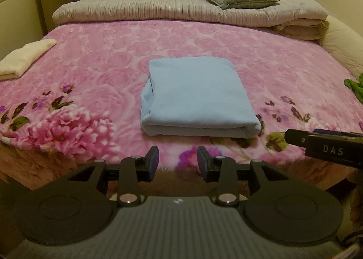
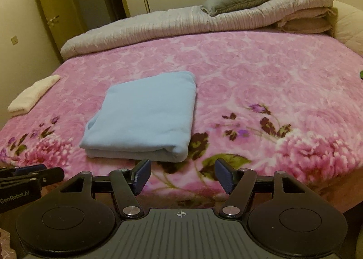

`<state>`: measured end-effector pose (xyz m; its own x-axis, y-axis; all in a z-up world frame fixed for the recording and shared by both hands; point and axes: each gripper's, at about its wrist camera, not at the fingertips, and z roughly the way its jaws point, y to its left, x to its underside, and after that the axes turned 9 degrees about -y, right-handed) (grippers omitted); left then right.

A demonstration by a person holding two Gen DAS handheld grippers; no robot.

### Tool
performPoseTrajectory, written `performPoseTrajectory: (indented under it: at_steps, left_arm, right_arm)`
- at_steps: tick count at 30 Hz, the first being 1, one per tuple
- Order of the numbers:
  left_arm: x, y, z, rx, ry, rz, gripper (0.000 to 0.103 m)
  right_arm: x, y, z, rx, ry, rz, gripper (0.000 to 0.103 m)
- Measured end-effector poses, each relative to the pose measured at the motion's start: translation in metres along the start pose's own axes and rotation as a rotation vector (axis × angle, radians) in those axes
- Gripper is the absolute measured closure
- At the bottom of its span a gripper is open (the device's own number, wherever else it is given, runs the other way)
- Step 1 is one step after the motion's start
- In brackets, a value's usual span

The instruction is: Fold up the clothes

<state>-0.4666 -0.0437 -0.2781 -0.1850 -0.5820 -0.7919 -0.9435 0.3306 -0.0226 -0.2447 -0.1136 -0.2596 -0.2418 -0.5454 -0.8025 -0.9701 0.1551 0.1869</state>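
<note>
Clothes: the blue one (image 1: 195, 98) lies folded in the middle of the bed (image 1: 90, 59), a white one (image 1: 25, 57) folded near its left edge. Something green (image 1: 355, 85) at the right edge looks unfolded. My left hand-held gripper (image 1: 177, 160) and right hand-held gripper (image 2: 182, 175) are both spread, holding nothing.

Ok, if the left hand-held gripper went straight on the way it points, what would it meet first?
Probably the near folded edge of the light blue garment, after passing over the pink floral blanket; the left hand-held gripper is open. Depth is unclear.
</note>
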Motion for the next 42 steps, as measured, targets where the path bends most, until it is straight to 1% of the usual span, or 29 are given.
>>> performPoseTrajectory:
  at_steps: [6, 9, 13, 19, 21, 24, 25, 27, 29, 31, 33, 35, 39, 40, 42]
  left_arm:
    - [0.000, 0.006, -0.004, 0.011, -0.012, -0.019, 0.070]
    - [0.000, 0.012, -0.002, 0.002, -0.009, -0.034, 0.070]
    - [0.000, 0.022, 0.006, -0.005, 0.007, -0.063, 0.069]
    - [-0.002, 0.032, 0.023, 0.007, 0.032, -0.100, 0.069]
    - [-0.003, 0.035, 0.031, 0.025, 0.045, -0.115, 0.069]
    - [-0.003, 0.052, 0.045, 0.081, 0.073, -0.185, 0.069]
    - [-0.003, 0.058, 0.049, 0.100, 0.082, -0.209, 0.069]
    - [0.000, 0.075, 0.059, 0.118, 0.095, -0.299, 0.069]
    - [0.003, 0.095, 0.071, 0.129, 0.110, -0.397, 0.058]
    - [0.006, 0.114, 0.082, 0.140, 0.128, -0.487, 0.056]
    - [0.007, 0.129, 0.096, 0.180, 0.139, -0.565, 0.056]
    - [0.006, 0.138, 0.109, 0.216, 0.136, -0.623, 0.056]
    - [0.003, 0.148, 0.143, 0.259, 0.131, -0.679, 0.055]
    - [0.003, 0.150, 0.152, 0.270, 0.132, -0.689, 0.055]
    - [0.005, 0.156, 0.169, 0.295, 0.148, -0.744, 0.055]
  right_arm:
    - [-0.003, 0.011, -0.008, 0.000, -0.028, -0.046, 0.036]
    - [-0.005, 0.015, -0.007, -0.001, -0.035, -0.067, 0.036]
    - [-0.006, 0.015, -0.002, 0.000, -0.031, -0.080, 0.036]
    - [-0.008, 0.011, 0.012, 0.022, -0.011, -0.088, 0.036]
    - [-0.009, 0.008, 0.020, 0.024, -0.002, -0.090, 0.036]
    - [-0.010, 0.001, 0.031, -0.006, 0.001, -0.069, 0.036]
    - [-0.010, -0.004, 0.035, -0.028, 0.001, -0.041, 0.036]
    - [-0.008, -0.021, 0.045, -0.084, 0.005, 0.053, 0.036]
    - [-0.003, -0.042, 0.059, -0.120, 0.042, 0.179, 0.036]
    - [0.003, -0.064, 0.073, -0.145, 0.082, 0.302, 0.036]
    - [0.005, -0.080, 0.084, -0.153, 0.100, 0.388, 0.036]
    - [0.006, -0.093, 0.092, -0.176, 0.095, 0.470, 0.036]
    - [0.005, -0.113, 0.113, -0.242, 0.099, 0.659, 0.036]
    - [0.004, -0.116, 0.120, -0.257, 0.106, 0.697, 0.036]
    - [0.003, -0.121, 0.132, -0.271, 0.118, 0.738, 0.036]
